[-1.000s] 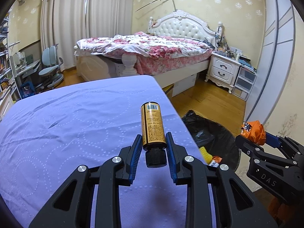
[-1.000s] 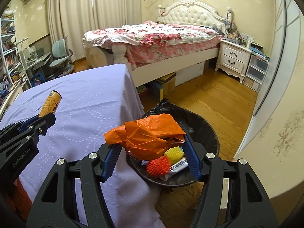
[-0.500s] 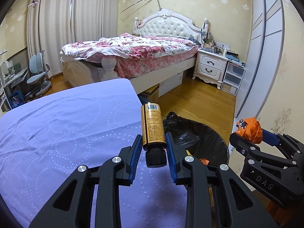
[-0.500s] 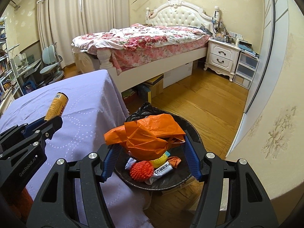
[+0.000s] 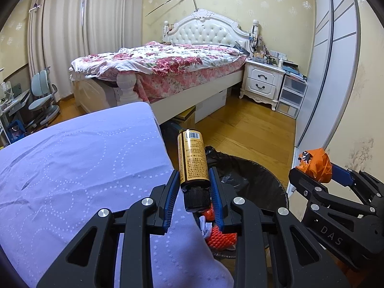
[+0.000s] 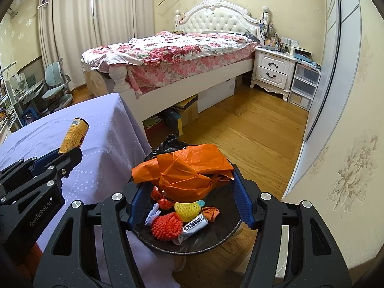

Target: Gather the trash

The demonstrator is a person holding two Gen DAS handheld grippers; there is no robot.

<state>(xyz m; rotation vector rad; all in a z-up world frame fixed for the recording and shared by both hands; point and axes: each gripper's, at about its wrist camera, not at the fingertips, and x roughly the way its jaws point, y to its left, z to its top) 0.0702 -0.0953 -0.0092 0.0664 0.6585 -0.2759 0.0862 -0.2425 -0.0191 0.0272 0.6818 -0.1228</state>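
Bottle (image 5: 193,160) clamped between left fingers (image 5: 170,199); orange wrapper (image 6: 186,175) between right.

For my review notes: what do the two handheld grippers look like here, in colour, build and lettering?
Both look alike: matte black plastic linkage arms with triangular cut-outs, silver round screw heads at the pivots, and blue ribbed pads lining the fingers. The left gripper carries white "GenRobot.AI" lettering on its side, seen from the right wrist camera. The right gripper shows "DAS" in pale letters. No cables, hands or sleeves are clearly visible.
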